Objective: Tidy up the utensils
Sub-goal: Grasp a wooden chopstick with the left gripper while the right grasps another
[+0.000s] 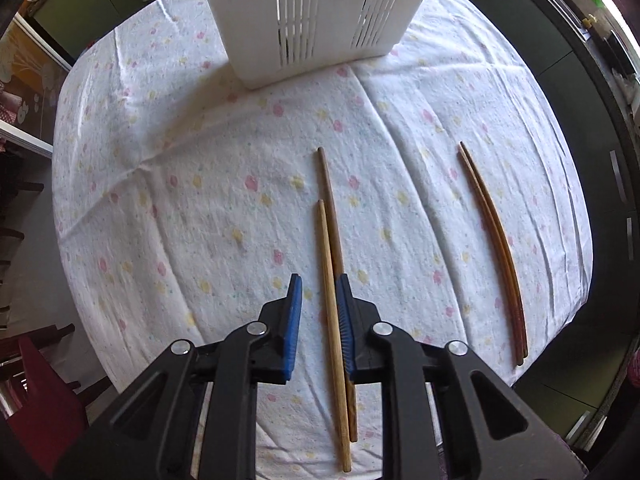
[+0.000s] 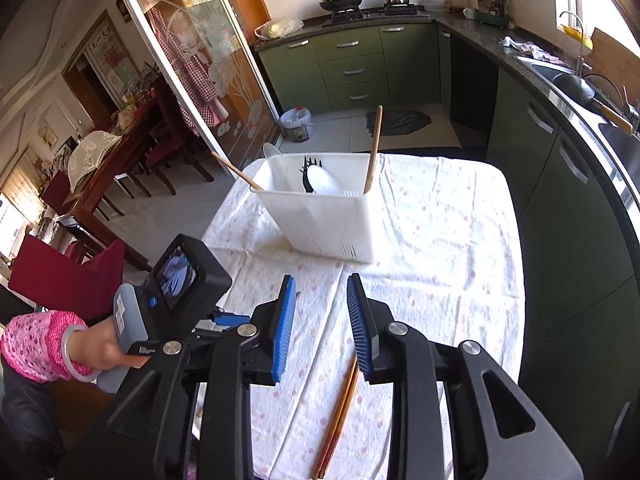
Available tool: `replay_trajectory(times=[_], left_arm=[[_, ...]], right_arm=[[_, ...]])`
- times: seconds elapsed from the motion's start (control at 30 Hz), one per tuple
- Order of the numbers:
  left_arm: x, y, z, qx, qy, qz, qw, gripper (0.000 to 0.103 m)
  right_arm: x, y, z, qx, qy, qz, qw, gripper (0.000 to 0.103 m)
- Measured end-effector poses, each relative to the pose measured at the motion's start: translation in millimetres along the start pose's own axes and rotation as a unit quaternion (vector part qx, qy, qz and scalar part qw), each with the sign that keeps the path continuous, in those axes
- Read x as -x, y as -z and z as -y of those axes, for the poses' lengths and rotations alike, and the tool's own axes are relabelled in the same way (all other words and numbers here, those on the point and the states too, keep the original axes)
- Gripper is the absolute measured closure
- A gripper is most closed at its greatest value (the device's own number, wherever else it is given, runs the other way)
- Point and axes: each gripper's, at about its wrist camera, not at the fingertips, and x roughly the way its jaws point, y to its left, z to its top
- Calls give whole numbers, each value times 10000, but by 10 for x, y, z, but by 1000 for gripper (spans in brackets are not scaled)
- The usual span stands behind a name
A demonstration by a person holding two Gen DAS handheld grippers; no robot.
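On the left, the left hand-held gripper is straddling a light wooden chopstick beside a darker one; its ribbed blue pads are standing slightly apart, seemingly not yet clamping. Further right, two reddish-brown chopsticks are lying on the flower-print cloth worktop. The right hand-held gripper is hovering open and empty. The slotted white plastic caddy is already holding several utensils, so four chopsticks remain.
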Motion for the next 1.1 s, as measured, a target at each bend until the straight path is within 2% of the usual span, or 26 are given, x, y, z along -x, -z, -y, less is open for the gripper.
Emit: replay_trajectory(times=[0.13,0.3,0.67,0.77,0.83,1.03,1.1], left_arm=[[-62,2,49,-61,-42,-86,9999,86],[-156,18,112,-130,-269,-175,9994,86],[-206,25,126,-182,-404,-199,9988,85],[-241,-25,154,-238,-482,-256,9982,85],[-313,-7,130,-196,-422,-479,9978,85],[-342,33,132,-177,-437,-381,9982,85],[-345,51,150,-211,-410,-354,9983,90]], right_arm=[[-58,131,139,-148,-39,-126,9998,75],[-107,166,264,-329,-114,-196,9992,75],[-251,227,157,-239,-164,-455,9985,72],[-339,262,148,-215,-96,-624,9978,67],[-403,284,121,-175,-46,-755,9970,67],[-594,351,79,-56,105,-1040,9945,67],[-704,400,88,-46,158,-1277,9917,67]])
